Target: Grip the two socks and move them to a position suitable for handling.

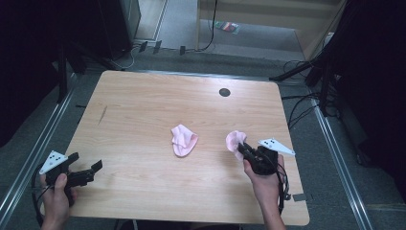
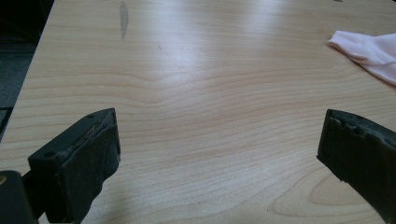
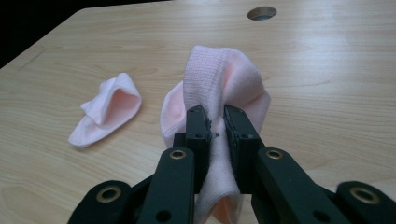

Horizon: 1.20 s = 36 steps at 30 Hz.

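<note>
Two pale pink socks are on or over the wooden table (image 1: 143,105). One sock (image 1: 184,139) (image 3: 106,109) (image 2: 371,51) lies flat near the table's middle. The other pink sock (image 1: 235,140) (image 3: 219,88) is pinched between the jaws of my right gripper (image 1: 243,149) (image 3: 215,128) and is bunched up, lifted off the table at the right. My left gripper (image 1: 86,165) (image 2: 219,154) rests low near the table's front left corner, its jaws wide apart with bare wood between them.
A round cable hole (image 1: 224,92) (image 3: 262,12) sits near the table's far edge. A dark streak (image 1: 102,115) (image 2: 123,17) marks the wood at the far left. Cables and black stands crowd the floor beyond the right edge.
</note>
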### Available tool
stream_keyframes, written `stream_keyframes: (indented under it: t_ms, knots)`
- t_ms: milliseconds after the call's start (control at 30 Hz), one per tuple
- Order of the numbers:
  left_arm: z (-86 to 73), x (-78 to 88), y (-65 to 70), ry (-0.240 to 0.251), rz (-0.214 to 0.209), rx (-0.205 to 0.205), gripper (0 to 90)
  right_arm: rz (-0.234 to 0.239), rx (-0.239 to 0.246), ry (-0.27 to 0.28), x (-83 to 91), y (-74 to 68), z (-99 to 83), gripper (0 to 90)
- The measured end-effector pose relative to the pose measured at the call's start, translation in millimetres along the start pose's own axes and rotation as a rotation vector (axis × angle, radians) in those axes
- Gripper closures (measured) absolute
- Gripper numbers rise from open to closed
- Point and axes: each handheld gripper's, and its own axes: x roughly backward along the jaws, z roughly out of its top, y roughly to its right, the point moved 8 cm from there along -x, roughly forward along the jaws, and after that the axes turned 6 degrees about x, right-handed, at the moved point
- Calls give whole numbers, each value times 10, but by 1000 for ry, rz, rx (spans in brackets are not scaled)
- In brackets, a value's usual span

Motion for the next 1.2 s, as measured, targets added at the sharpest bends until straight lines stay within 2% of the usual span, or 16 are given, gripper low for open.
stream_keyframes:
  t_ms: [200, 300, 367, 433, 467, 500, 533, 567, 633, 667, 733, 767, 833, 867, 1033, 1200]
  knots:
    - [24, 36, 46, -4, 4, -22, 0, 44, 27, -10, 96, -334, -18, 818]
    - [47, 56, 103, 3, -22, -3, 0, 55, 38, -17, 97, -410, -32, 818]
    - [90, 76, 241, 9, -31, -31, 0, 83, 42, -26, 90, -560, -63, 818]
    - [99, 76, 282, 12, -36, -32, 0, 90, 47, -33, 87, -611, -79, 817]
    - [115, 78, 389, 12, -53, -41, 0, 108, 59, -42, 78, -723, -114, 818]
    - [115, 78, 389, 12, -53, -41, 0, 110, 63, -45, 77, -747, -122, 817]
    - [126, 78, 505, 9, -70, -58, 0, 119, 74, -49, 71, -807, -141, 817]
    - [126, 78, 505, 9, -70, -58, 0, 119, 74, -49, 71, -807, -141, 817]
    - [148, 82, 688, 14, -104, -65, 0, 136, 88, -64, 46, -937, -200, 817]
    - [148, 82, 688, 14, -104, -65, 0, 136, 88, -64, 46, -937, -200, 817]
    - [151, 75, 890, 11, -142, -86, 0, 151, 94, -83, 10, -1046, -264, 816]
    - [151, 75, 890, 11, -142, -86, 0, 158, 95, -88, 2, -1080, -283, 816]
    - [130, 51, 1045, -3, -172, -100, 0, 169, 94, -98, -17, -1151, -323, 815]
    - [130, 51, 1045, -3, -172, -100, 0, 169, 94, -98, -17, -1151, -323, 815]
    - [59, -23, 1291, -30, -217, -133, 0, 177, 119, -121, -94, -1320, -441, 812]
    - [17, -50, 1398, -40, -236, -154, 0, 197, 106, -147, -166, -1415, -525, 810]
